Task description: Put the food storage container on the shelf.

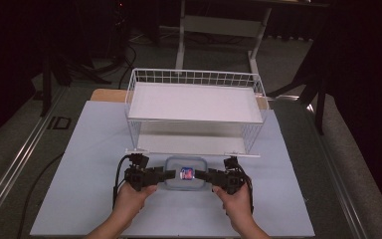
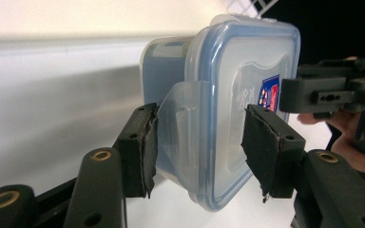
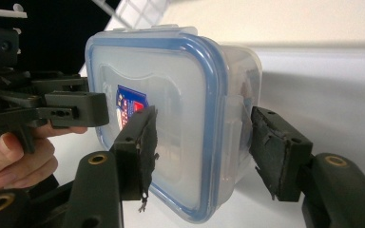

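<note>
A clear plastic container with a blue-rimmed lid and a small red and blue sticker sits in front of the wire rack. My left gripper holds its left end and my right gripper its right end. In the left gripper view the container is between the two pads of my left gripper, one pad on the side latch and one on the lid. The right gripper view shows the same hold by my right gripper on the container.
A white wire rack with an upper and a lower shelf stands just behind the container on the pale blue table. Cables trail from both grippers. Dark floor and table legs lie beyond.
</note>
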The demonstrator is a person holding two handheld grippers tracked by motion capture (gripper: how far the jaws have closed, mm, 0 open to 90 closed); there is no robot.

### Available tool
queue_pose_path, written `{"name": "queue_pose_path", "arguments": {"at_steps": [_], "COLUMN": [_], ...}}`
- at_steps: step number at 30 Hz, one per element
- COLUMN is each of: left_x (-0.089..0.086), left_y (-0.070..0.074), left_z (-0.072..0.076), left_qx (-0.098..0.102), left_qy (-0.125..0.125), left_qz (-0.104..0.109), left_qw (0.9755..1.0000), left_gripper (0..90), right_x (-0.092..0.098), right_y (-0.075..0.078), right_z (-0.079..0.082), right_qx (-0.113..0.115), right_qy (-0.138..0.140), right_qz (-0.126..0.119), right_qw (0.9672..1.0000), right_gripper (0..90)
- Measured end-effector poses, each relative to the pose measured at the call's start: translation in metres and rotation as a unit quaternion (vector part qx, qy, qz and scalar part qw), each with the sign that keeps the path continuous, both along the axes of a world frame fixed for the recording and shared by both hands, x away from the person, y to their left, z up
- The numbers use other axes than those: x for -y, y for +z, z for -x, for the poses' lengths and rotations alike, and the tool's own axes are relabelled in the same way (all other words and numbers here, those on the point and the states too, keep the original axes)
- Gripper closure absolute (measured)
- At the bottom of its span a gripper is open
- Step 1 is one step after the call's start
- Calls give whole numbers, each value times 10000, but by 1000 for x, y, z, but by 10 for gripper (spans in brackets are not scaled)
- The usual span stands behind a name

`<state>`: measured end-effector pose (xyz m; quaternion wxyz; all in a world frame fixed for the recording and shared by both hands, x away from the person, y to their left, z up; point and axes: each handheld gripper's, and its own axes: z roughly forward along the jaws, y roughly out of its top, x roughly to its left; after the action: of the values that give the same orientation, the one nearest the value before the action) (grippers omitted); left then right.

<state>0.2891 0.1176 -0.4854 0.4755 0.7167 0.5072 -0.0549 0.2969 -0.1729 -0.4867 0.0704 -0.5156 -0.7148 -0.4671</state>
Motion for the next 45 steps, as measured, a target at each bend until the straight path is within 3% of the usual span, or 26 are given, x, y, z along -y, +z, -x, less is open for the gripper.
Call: {"name": "queue_pose_path", "arguments": {"at_steps": [7,11,18,23,27,33,38,41,44,45], "left_x": [4,6,8,9,9,9,9,9,9,10], "left_y": [19,20,-7,-21,-30,-34,-33,-33,-35,-35], "left_z": [-23,-33,-56,-69,-78,-89,-96,-100,-102,-101], "left_qx": [318,384,361,326,344,322,310,233,313,435], "left_qy": [25,87,160,314,296,364,373,499,484,470], "left_qz": [13,74,235,379,363,276,303,375,382,306], "left_qw": [9995,9992,9989,9983,9983,9984,9984,9978,9976,9975], "left_gripper": [486,486,485,485,483,481,479,474,467,459], "right_x": [5,6,7,8,7,5,6,6,6,5], "right_y": [15,20,5,-7,-14,-20,-22,-21,-21,-21], "right_z": [-19,-30,-53,-66,-76,-87,-97,-101,-104,-104], "right_qx": [165,265,346,279,207,205,95,21,28,50], "right_qy": [-147,-189,-305,-428,-466,-506,-557,-593,-598,-593], "right_qz": [-173,-173,-49,-106,-74,-5,-139,-168,-173,-151], "right_qw": [9996,9993,9989,9986,9987,9985,9983,9981,9981,9981], "right_gripper": [436,435,434,435,434,432,432,430,421,417]}}
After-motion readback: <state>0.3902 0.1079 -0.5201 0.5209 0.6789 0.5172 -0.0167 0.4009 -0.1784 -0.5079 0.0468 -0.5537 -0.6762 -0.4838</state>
